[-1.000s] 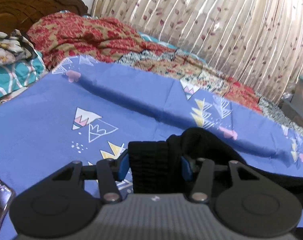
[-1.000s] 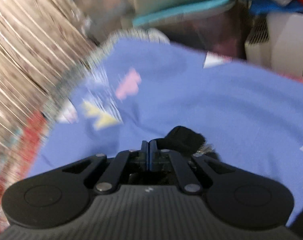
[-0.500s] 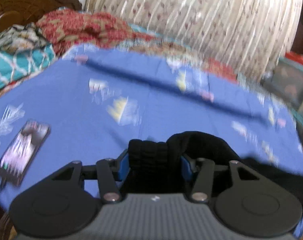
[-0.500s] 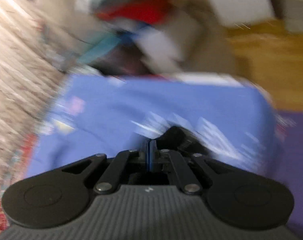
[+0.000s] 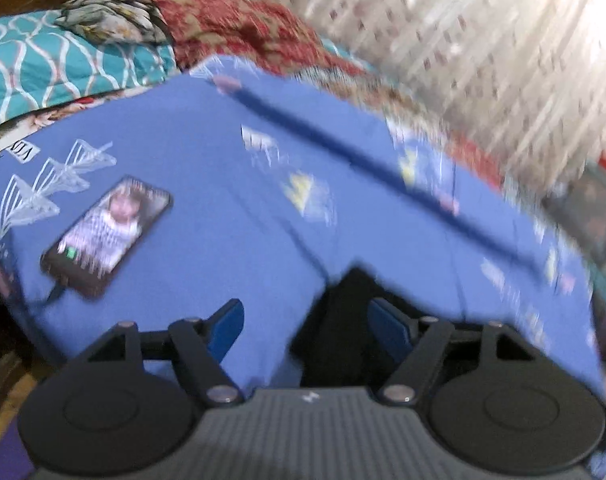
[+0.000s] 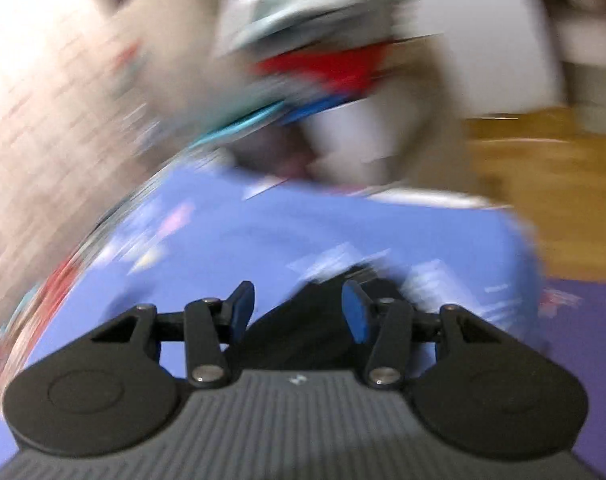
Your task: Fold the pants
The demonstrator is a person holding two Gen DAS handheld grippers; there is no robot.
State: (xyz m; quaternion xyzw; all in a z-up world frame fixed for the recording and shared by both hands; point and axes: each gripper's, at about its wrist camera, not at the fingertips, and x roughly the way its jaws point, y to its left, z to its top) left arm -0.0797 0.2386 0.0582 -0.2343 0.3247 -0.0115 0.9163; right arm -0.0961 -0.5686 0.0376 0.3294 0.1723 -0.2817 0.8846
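Observation:
The black pants (image 5: 339,320) lie bunched on the blue patterned bedsheet (image 5: 223,216), just past my left gripper (image 5: 309,330). Its jaws are opening: the dark cloth sits between them, close to the right pad, with a clear gap to the left pad. In the blurred right wrist view, another part of the black pants (image 6: 303,320) lies between the blue pads of my right gripper (image 6: 299,312). Those jaws are opening too, and neither pad presses on the cloth.
A phone (image 5: 107,236) with a lit screen and a cable lies on the sheet at the left. Teal (image 5: 63,60) and red (image 5: 239,28) bedding is heaped at the back, before a curtain (image 5: 483,40). Beyond the bed's right edge are a wooden floor (image 6: 543,184) and blurred clutter (image 6: 323,60).
Both grippers let go of the black pants: the left jaws spread wider and the right jaws parted from fully shut. Both views swung sideways, bringing the phone and floor into sight.

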